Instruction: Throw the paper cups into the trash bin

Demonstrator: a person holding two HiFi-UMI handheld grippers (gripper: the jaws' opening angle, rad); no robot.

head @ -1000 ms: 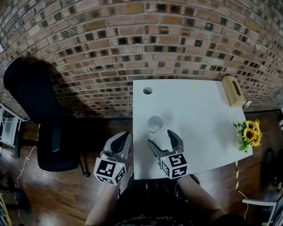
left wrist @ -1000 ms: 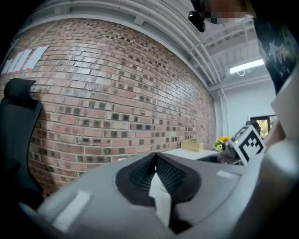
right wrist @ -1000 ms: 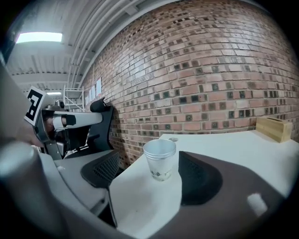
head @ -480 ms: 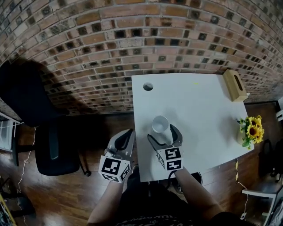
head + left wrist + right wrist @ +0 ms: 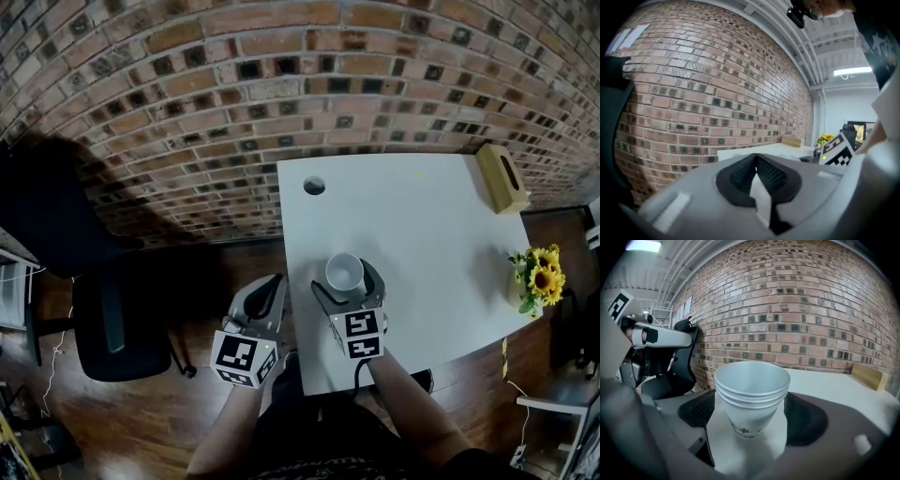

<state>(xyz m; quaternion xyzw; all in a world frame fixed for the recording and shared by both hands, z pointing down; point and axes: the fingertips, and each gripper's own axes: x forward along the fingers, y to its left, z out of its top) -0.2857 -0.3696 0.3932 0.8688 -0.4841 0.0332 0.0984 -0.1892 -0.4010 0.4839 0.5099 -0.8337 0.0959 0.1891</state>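
A stack of white paper cups [image 5: 345,274] stands upright near the front left of the white table [image 5: 431,220]. My right gripper [image 5: 345,283] is open and reaches around it, one jaw on each side of the stack. In the right gripper view the cups [image 5: 752,394] fill the space between the two dark pads [image 5: 699,409], and I see no pad pressing on them. My left gripper [image 5: 270,286] hangs off the table's left edge over the wooden floor. Its jaws meet at the tips with nothing between them [image 5: 756,161]. No trash bin shows in any view.
A brick wall [image 5: 281,84] runs behind the table. A black office chair [image 5: 103,309] stands on the floor to the left. On the table are a wooden tissue box [image 5: 502,178] at the back right, sunflowers [image 5: 536,279] at the right edge, and a round hole [image 5: 314,186] at the back left.
My right gripper has moved forward until the cup stack sits between its jaws. The left gripper has stayed beside the table's edge.
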